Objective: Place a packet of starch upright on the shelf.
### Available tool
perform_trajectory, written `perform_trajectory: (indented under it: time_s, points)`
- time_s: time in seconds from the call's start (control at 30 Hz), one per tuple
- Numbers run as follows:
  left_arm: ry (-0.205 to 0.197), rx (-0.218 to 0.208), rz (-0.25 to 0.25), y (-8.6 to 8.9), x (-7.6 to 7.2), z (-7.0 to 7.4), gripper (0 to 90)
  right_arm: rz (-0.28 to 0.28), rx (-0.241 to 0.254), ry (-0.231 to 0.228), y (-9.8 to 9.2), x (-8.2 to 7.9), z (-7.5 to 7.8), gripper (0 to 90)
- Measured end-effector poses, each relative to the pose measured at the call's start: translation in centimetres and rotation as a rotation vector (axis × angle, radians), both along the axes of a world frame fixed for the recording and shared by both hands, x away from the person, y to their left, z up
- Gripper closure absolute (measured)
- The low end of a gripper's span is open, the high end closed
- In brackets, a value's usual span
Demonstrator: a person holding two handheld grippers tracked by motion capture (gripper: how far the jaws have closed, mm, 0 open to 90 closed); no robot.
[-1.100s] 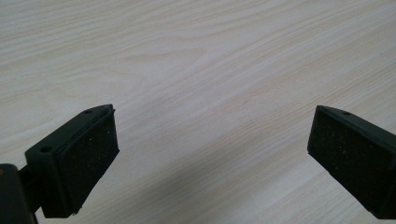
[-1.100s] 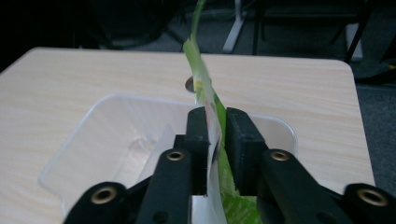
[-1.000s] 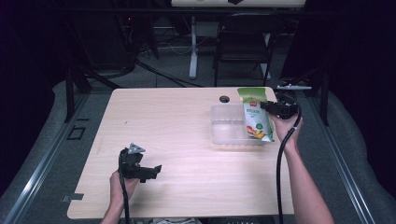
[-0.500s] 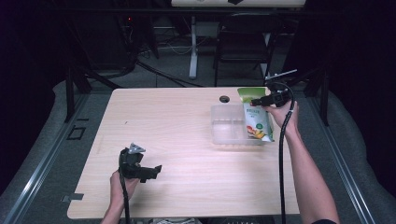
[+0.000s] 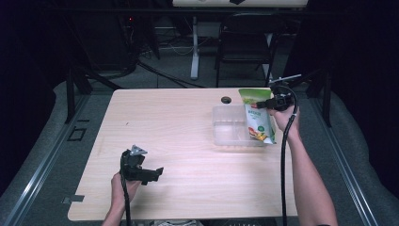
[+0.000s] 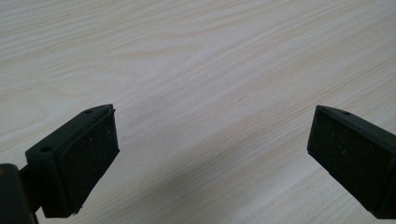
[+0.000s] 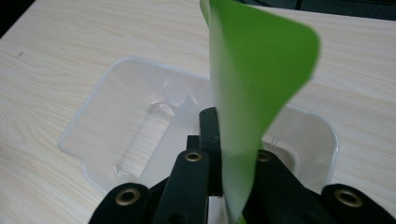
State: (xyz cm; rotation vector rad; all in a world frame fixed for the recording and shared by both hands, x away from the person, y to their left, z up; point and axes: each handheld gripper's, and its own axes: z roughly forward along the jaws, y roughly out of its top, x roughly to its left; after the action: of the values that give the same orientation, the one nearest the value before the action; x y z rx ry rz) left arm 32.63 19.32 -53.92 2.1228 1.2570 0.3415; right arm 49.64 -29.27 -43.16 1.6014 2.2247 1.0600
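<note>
A green snack pouch (image 5: 256,117) hangs upright over the right end of a clear plastic tub (image 5: 225,126). My right gripper (image 5: 261,104) is shut on the pouch near its top. In the right gripper view the pouch's green edge (image 7: 252,84) rises between the closed jaws, and the tub (image 7: 116,121) lies below it, holding nothing else. My left gripper (image 5: 153,174) rests low over the table's near left part, held in a hand. In the left gripper view its pads (image 6: 88,158) stand wide apart over bare wood, so it is open.
The light wooden table (image 5: 179,127) has a small dark cable hole (image 5: 226,100) near its far edge, just behind the tub. Black cables trail from both grippers along the forearms. A chair and table legs stand on the dark floor beyond.
My right gripper has lifted the pouch's top and carried it slightly toward the far edge, so the pouch now stands more upright. The left gripper has stayed put.
</note>
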Motion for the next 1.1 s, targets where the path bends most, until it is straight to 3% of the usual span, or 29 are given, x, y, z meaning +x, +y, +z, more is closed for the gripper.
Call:
perform_trajectory:
  time_s: [0.3, 0.6, 0.77, 0.93, 1.1]
  points:
    - [-0.007, -0.004, 0.008, -0.1, 0.0, 0.0, 1.7, -0.047, 0.021, -0.089, -0.3, -2.4, 0.8, 90.0]
    - [-0.003, -0.006, 0.004, 0.0, 0.1, 0.0, 1.7, -0.115, 0.117, -0.194, -1.5, -4.5, 1.0, 90.0]
    - [-0.007, -0.009, 0.006, 0.0, 0.1, 0.0, 1.7, -0.158, 0.150, -0.244, -1.9, -4.8, 0.8, 90.0]
    - [-0.006, -0.009, 0.004, 0.1, 0.1, 0.0, 1.7, -0.164, 0.173, -0.293, -1.8, -5.0, 0.9, 90.0]
    - [-0.009, -0.011, 0.006, 0.0, 0.1, 0.0, 1.7, -0.189, 0.199, -0.341, -1.5, -5.0, -0.1, 90.0]
